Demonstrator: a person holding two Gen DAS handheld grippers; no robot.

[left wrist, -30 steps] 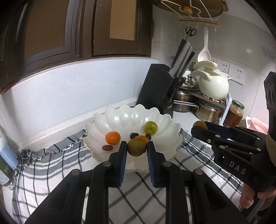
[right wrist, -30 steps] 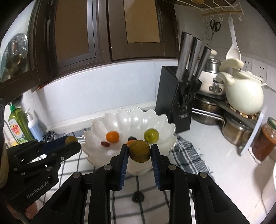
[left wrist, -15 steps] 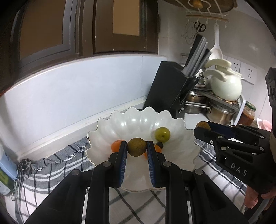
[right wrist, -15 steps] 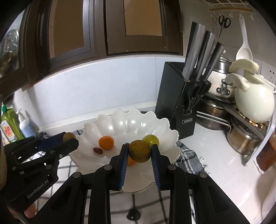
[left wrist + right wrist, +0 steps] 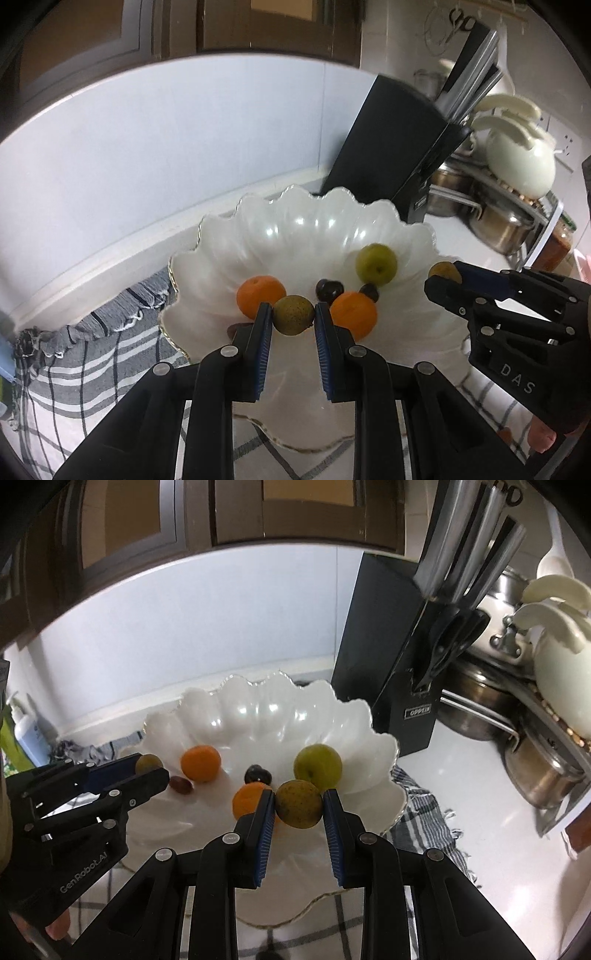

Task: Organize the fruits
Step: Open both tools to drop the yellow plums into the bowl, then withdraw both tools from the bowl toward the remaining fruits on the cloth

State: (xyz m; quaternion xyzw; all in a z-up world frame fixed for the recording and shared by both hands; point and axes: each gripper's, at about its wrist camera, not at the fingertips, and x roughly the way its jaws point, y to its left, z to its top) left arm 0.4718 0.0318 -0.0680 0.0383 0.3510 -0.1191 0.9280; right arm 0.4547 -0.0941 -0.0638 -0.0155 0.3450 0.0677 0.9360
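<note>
A white scalloped bowl (image 5: pixel 295 236) (image 5: pixel 258 709) sits on a striped cloth. In it lie two oranges (image 5: pixel 258 293) (image 5: pixel 354 314), a green plum (image 5: pixel 376 264) (image 5: pixel 317 766), dark cherries (image 5: pixel 328 290) (image 5: pixel 257 774) and a reddish date (image 5: pixel 180 785). My left gripper (image 5: pixel 293 317) is shut on a small olive-brown fruit (image 5: pixel 293 314), held over the bowl's near side. My right gripper (image 5: pixel 299 805) is shut on a yellow-brown fruit (image 5: pixel 299 803), also above the bowl. Each gripper appears in the other's view, the right gripper (image 5: pixel 441 278) at the bowl's right rim and the left gripper (image 5: pixel 151 770) at its left rim.
A black knife block (image 5: pixel 391 657) stands right behind the bowl. Steel pots (image 5: pixel 539 779) and a cream kettle (image 5: pixel 517 166) crowd the counter at the right. Soap bottles (image 5: pixel 26 731) stand at far left. The checked cloth (image 5: pixel 92 354) covers the counter under the bowl.
Both grippers have moved forward and down toward the bowl, each still holding its fruit. The bowl now fills more of both views.
</note>
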